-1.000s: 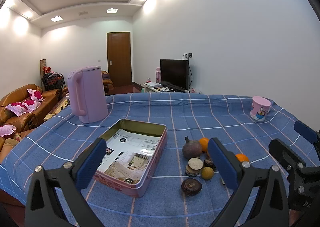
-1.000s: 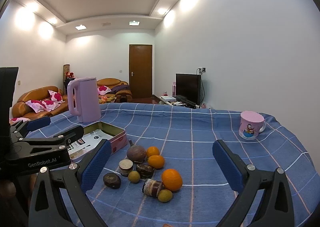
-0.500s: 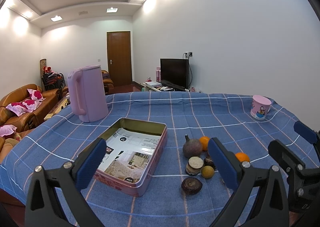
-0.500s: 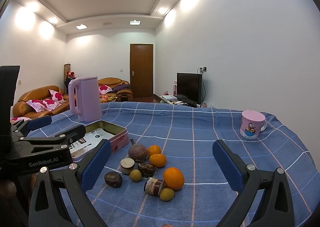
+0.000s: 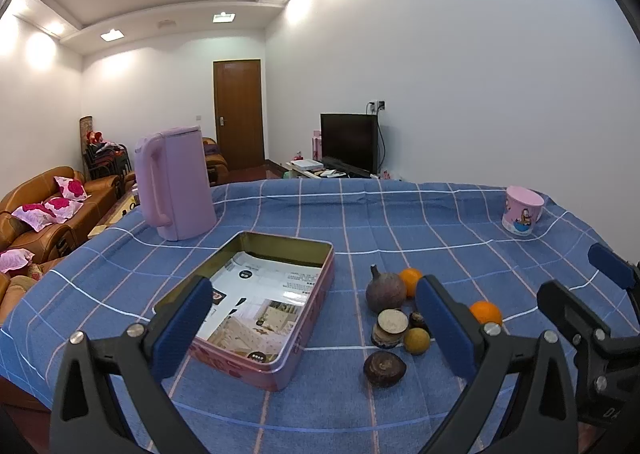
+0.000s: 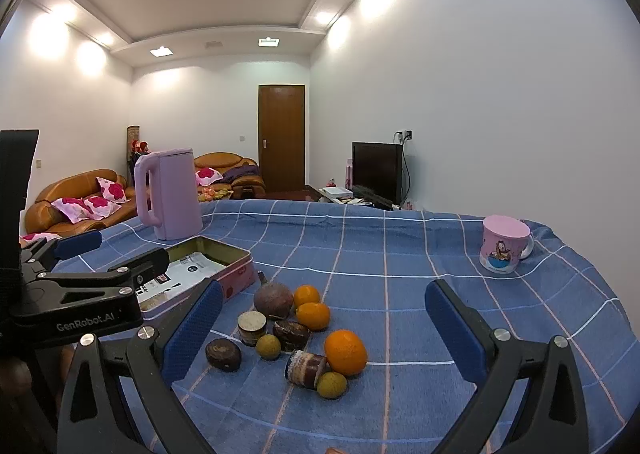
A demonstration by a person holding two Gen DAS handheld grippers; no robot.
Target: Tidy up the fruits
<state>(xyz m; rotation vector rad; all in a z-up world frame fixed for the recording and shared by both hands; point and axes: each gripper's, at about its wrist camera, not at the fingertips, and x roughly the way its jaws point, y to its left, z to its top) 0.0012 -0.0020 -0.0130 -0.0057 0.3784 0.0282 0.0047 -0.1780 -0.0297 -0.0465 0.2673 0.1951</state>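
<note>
A cluster of fruit lies on the blue checked tablecloth: a large orange (image 6: 345, 352), two smaller oranges (image 6: 313, 315), a round purple fruit (image 6: 273, 300) (image 5: 385, 295), small yellow-green fruits (image 6: 267, 346) and several dark brown pieces (image 6: 223, 354) (image 5: 384, 369). Left of them stands an open pink tin (image 5: 256, 306) (image 6: 208, 270) lined with printed paper. My left gripper (image 5: 316, 330) is open above the tin's near corner. My right gripper (image 6: 324, 338) is open, with the fruit cluster seen between its fingers, nothing held.
A tall pink kettle (image 5: 174, 184) (image 6: 168, 194) stands behind the tin. A pink mug (image 6: 504, 248) (image 5: 522, 210) sits at the far right of the table. Sofas with cushions (image 5: 44, 210), a door and a television (image 5: 348, 142) lie beyond the table.
Both views have crept slightly forward and down toward the table; nothing on it has moved and both grippers stay open.
</note>
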